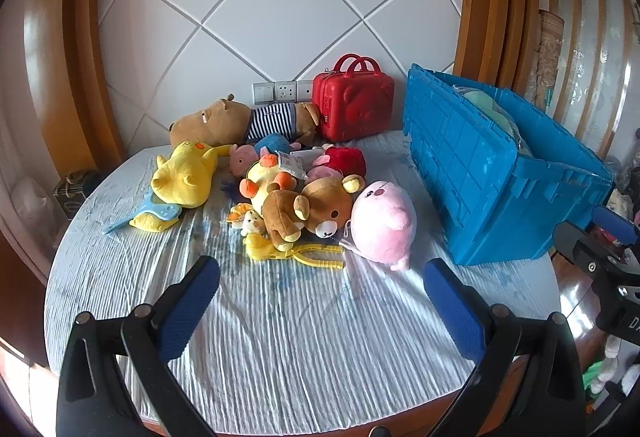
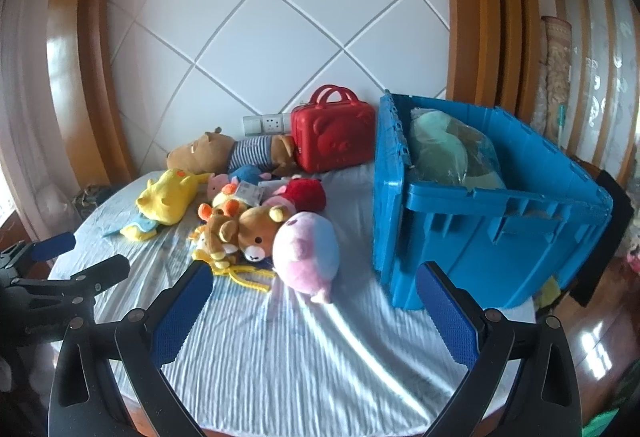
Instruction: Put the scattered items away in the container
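Note:
A pile of plush toys lies mid-table: a pink pig (image 1: 382,223) (image 2: 306,251), a brown bear (image 1: 316,207) (image 2: 256,227), a yellow plush (image 1: 184,175) (image 2: 168,195), a red-dressed pig (image 1: 342,161) and a big striped-shirt bear (image 1: 240,119) (image 2: 236,153). The blue crate (image 1: 496,173) (image 2: 480,205) stands at the right, open, with a green bagged plush (image 2: 452,149) inside. My left gripper (image 1: 320,285) is open and empty, short of the pile. My right gripper (image 2: 314,293) is open and empty, between the pink pig and the crate.
A red toy suitcase (image 1: 352,105) (image 2: 332,135) stands at the back by the wall sockets. Yellow plastic tongs (image 1: 316,251) lie in front of the pile. The round table (image 1: 280,337) has a striped white cloth; its edge is close below both grippers.

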The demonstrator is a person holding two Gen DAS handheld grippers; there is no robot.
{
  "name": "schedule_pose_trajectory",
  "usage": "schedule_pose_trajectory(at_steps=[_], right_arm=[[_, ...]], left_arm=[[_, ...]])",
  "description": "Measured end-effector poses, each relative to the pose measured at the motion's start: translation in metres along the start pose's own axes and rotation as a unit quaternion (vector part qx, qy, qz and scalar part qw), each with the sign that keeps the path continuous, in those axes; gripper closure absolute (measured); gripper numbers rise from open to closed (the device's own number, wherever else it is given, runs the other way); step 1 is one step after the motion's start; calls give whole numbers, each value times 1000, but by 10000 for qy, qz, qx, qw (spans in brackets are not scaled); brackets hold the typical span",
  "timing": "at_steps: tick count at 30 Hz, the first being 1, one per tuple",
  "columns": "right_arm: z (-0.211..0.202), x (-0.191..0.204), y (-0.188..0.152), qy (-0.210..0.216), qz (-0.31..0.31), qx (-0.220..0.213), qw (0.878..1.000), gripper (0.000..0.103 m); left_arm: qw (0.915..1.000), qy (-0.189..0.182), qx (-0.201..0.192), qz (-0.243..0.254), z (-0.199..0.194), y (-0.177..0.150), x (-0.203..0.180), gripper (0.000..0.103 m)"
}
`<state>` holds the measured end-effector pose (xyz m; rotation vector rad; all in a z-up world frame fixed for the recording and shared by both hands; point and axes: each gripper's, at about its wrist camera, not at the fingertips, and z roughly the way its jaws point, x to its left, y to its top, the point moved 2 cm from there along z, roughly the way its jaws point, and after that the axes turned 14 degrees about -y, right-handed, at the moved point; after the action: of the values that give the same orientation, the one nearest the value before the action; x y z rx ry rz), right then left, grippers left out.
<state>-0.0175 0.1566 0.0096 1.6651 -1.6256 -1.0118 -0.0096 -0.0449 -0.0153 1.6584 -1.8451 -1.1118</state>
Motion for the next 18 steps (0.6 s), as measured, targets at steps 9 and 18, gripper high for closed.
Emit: schedule_pose_trajectory(at_steps=[9, 18], right_arm=[[2, 27, -4, 23, -67, 158, 9999, 0], [13, 65, -15, 21, -105, 379, 9992, 0]], left_arm=[[10000, -45, -21, -43, -7, -6, 36, 0], [9997, 162, 25, -175, -3, -16, 93, 0]])
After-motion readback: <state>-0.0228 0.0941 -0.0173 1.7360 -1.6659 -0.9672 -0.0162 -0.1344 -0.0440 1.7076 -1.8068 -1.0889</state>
